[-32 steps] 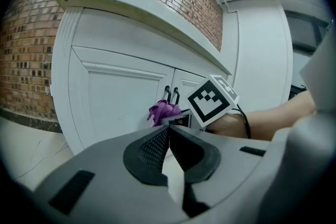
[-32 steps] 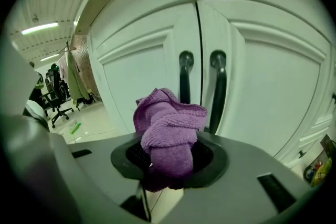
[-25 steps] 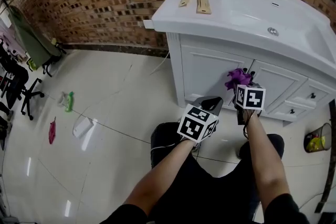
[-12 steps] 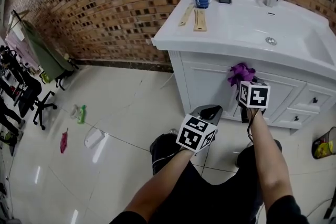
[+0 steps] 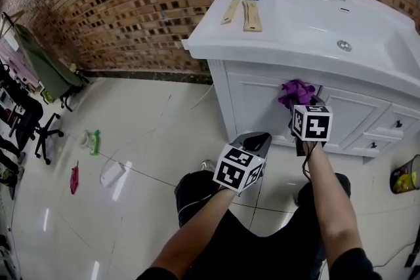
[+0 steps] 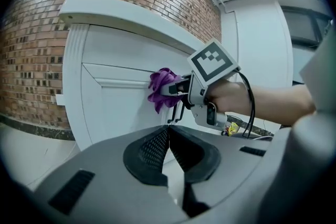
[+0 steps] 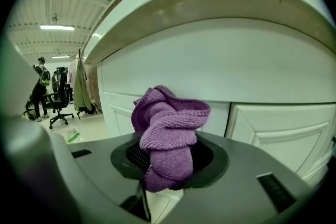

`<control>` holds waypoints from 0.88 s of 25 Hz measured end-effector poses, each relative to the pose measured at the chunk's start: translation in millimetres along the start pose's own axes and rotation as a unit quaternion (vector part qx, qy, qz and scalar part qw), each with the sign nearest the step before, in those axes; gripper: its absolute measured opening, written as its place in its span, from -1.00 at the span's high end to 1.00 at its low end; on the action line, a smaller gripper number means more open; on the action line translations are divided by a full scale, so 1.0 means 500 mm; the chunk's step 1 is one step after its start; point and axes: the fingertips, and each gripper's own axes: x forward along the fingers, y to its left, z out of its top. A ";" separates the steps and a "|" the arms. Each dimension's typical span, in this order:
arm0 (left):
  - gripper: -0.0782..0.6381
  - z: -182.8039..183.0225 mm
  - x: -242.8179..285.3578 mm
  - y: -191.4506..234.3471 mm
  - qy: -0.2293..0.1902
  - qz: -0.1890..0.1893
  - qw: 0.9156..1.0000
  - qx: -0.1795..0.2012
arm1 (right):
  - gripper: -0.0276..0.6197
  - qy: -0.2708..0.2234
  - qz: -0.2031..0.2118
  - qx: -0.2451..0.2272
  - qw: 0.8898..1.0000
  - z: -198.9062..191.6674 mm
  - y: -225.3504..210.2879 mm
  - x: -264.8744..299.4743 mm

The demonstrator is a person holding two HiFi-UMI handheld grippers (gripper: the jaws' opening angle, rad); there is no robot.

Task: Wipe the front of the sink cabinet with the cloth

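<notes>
At the bottom centre of the frame the left gripper (image 6: 168, 134) had its dark ribbed jaws pressed together with nothing between them. Just above, mid-frame, the right gripper (image 6: 176, 87), carried by a hand (image 6: 224, 99) reaching in from the right, pinched a purple cloth (image 6: 160, 89) against the white cabinet (image 6: 113, 113) door panel. A brick wall (image 6: 29, 50) filled the left edge

- The cloth (image 5: 295, 92), clamped in the right gripper (image 5: 299, 100), has moved up the front of the sink cabinet (image 5: 252, 98) and now sits just beneath the countertop rim (image 5: 262, 52).
- It appears to have shifted slightly left of the door seam. The head view also moved, so this is uncertain.
- The left gripper (image 5: 257, 139) has drawn slightly away from the right gripper.
</notes>
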 end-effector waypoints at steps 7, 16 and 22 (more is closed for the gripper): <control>0.77 -0.038 -0.002 0.031 0.015 0.008 1.000 -0.009 | 0.48 0.042 -0.004 0.023 0.999 -0.102 0.010 0.039; 0.77 -0.078 0.035 0.051 0.038 0.007 0.999 -0.021 | 0.48 0.076 -0.001 0.047 0.996 -0.206 0.014 0.088; 0.77 -0.095 0.065 0.068 0.048 0.005 0.998 -0.026 | 0.48 0.099 0.002 0.050 0.994 -0.276 0.010 0.116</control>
